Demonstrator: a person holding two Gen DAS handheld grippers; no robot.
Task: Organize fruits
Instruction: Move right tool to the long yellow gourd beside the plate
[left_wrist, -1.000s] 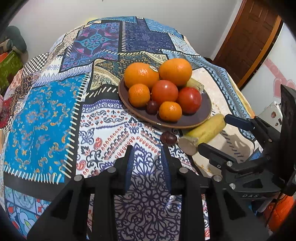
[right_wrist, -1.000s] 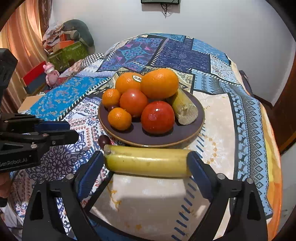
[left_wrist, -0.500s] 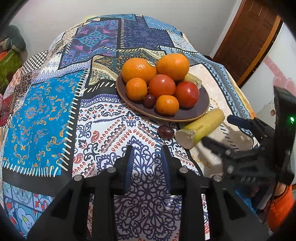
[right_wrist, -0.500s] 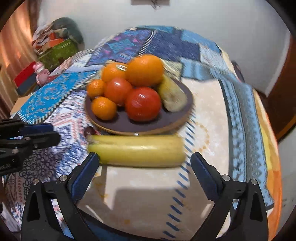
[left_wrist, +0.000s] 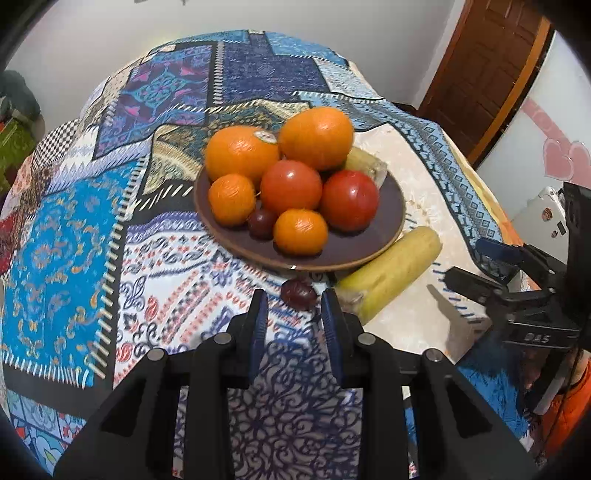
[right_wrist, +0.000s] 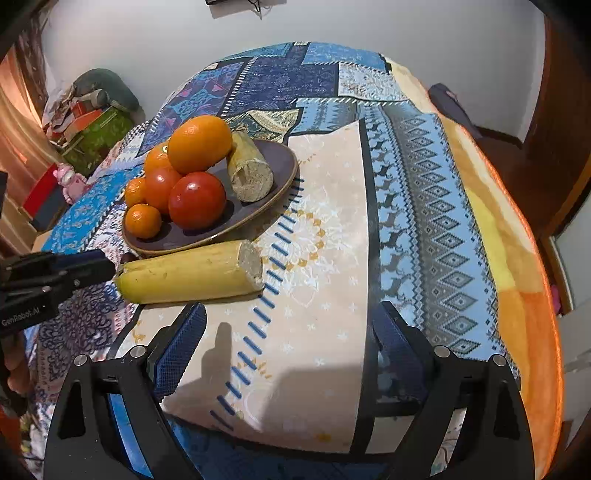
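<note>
On the patterned cloth (left_wrist: 74, 221) that covers the bench, I read the scene from the left across. My left hand-held gripper (left_wrist: 291, 314) hangs low over the cloth with its jaws drawn close and nothing between them; it points at a small dark fruit (left_wrist: 298, 291), perhaps a plum, that lies loose on the cloth just in front of the plate's near rim. Beyond it stands the brown plate (left_wrist: 391, 206), already well loaded: two large oranges (left_wrist: 314, 136) at the back, two red tomatoes (left_wrist: 349, 201) in the middle, small mandarins (left_wrist: 300, 232) in front, a second dark fruit (left_wrist: 261, 223) among them, and a cut piece of banana (right_wrist: 249, 171) on the far side. Right of the loose dark fruit, a longer banana piece (right_wrist: 188, 273) lies on the cloth, touching or almost touching the plate's rim. Farthest right, my right hand-held gripper (right_wrist: 288, 345) is empty; its wide jaws are closing on nothing, with the banana piece off to their left. I judge the job mostly done: most of the fruit is gathered on the plate, and the loose dark fruit and the long banana piece are left to place.
</note>
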